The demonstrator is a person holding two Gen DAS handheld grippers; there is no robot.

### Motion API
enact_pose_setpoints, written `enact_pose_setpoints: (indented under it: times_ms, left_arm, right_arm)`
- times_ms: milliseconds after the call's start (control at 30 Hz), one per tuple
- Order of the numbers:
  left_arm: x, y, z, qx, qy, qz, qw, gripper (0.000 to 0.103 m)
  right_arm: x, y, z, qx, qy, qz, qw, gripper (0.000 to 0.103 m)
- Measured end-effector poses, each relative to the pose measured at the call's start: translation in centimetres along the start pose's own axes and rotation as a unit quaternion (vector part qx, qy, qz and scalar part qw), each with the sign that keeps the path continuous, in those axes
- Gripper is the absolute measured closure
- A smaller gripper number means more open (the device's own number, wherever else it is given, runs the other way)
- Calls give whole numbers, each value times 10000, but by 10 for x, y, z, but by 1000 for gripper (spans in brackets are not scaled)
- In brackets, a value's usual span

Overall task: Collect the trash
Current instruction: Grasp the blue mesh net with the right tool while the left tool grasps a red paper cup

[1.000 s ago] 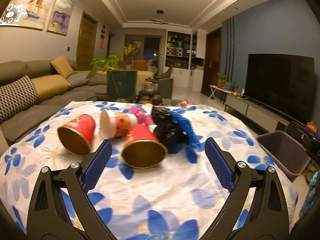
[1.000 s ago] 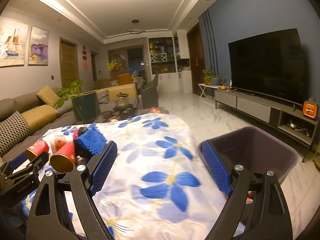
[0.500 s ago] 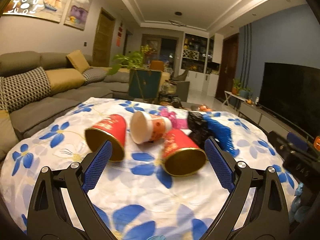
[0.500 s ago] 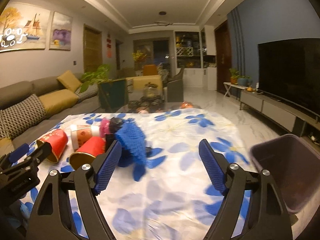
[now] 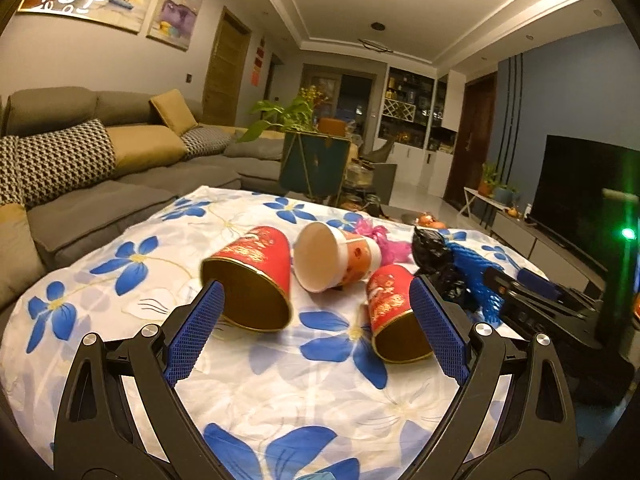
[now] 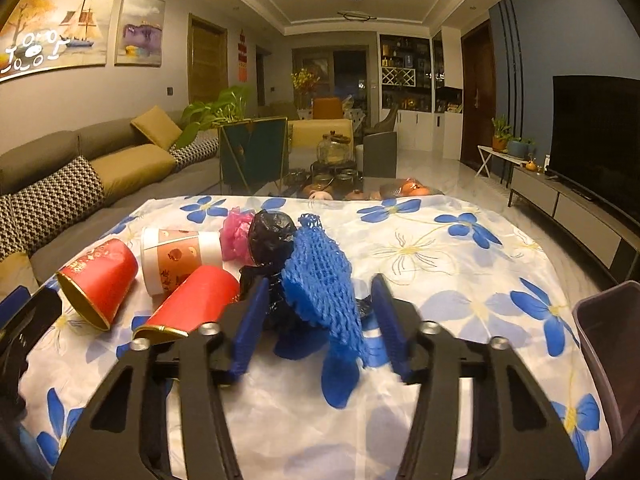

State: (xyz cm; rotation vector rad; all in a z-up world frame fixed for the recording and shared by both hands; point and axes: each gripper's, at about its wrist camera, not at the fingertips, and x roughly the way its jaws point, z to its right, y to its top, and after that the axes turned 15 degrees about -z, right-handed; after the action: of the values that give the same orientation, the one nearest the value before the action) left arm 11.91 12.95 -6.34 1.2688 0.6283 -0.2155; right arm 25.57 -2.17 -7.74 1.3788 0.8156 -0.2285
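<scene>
My right tongs (image 6: 316, 320) sit low over the flower-printed tablecloth (image 6: 460, 280), jaws partly narrowed with the blue foam-net sleeve (image 6: 320, 280) between them, though I can't tell whether the pads touch it, so I'd call them not yet clamped. To do this well I want both pads square on the sleeve's lower half, clear of the cloth so I don't pinch fabric, then close gently, since the mesh looks soft and will likely crush. Just behind it, touching, is the crumpled black plastic bag (image 6: 272, 232); I'd rather not drag that along. My left tongs (image 5: 316, 328) are wide and empty, framing the two tipped red paper cups with gold rims (image 5: 252, 276), one by each pad, with the white paper cup (image 5: 332, 258) lying behind them. The dark plastic bin (image 6: 608, 344) waits beyond the cloth's right edge.
</scene>
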Motion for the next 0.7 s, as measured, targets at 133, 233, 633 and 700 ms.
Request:
enact_pose_setpoints:
  times_ms: [133,233,633,700]
  left_arm:
    - [2,-2,11,186,-102,-4,9998,11]
    - [3,-3,20,289,-172,23,9994,11]
    - [38,2,37,621,-559,-673,9942,30]
    - [44,2,37,617,-610,-801,9930,35]
  right_arm:
    - [7,1,2,-13,39,-139,9999,82]
    - [5,-1,4,2,93,-125,9999,94]
    - [-57,-8,40,397,146,500,9979,95]
    - [-64,-9,44,429,143,566,9974,96]
